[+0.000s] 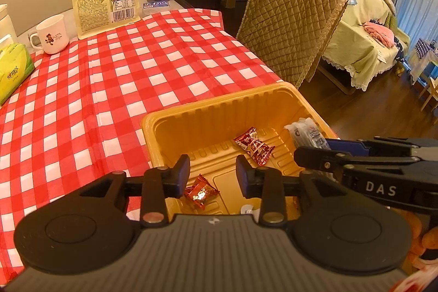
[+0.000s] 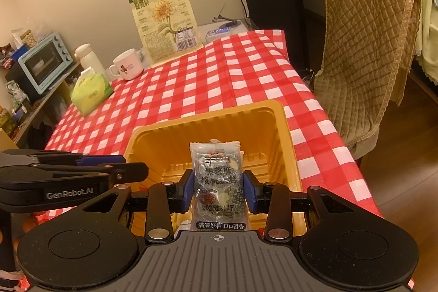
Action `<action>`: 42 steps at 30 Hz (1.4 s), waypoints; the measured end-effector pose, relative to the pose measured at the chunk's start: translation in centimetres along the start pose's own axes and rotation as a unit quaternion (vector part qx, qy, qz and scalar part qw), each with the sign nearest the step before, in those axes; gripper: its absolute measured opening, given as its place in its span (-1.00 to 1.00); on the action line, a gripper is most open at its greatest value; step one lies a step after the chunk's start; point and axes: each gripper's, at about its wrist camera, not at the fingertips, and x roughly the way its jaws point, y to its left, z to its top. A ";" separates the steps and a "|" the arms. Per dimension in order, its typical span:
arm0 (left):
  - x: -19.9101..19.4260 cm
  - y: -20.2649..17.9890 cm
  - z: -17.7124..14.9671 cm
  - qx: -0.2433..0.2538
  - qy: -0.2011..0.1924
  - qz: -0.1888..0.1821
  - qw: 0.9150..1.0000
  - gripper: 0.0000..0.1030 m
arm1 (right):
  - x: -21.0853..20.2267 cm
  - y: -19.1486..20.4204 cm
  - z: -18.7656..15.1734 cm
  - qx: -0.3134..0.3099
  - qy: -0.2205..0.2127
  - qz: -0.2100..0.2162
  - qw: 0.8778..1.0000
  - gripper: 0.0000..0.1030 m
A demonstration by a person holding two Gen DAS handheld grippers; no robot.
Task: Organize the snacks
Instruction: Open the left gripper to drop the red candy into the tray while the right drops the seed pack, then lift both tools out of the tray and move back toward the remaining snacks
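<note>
The right gripper (image 2: 217, 192) clamps a clear-wrapped dark sesame cake packet (image 2: 217, 182) above the ribbed yellow plastic tray (image 1: 208, 111), apparently ready to drop it in. The left gripper (image 1: 212, 175) hangs with jaws parted and empty over a small red foil candy (image 1: 200, 192); another red-wrapped candy (image 1: 254, 145) lies beyond, on the red-checked tablecloth's (image 1: 109, 67) near corner.

White mug (image 1: 52, 33), green tissue pack (image 1: 13, 67), blue toaster oven (image 2: 45, 62), quilt-draped chair (image 2: 366, 51).
</note>
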 end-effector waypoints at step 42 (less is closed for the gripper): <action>-6.6 -2.1 -3.6 -0.010 -0.018 -0.032 0.999 0.41 | -7.1 -1.3 -1.7 0.030 -0.032 0.008 0.999 0.66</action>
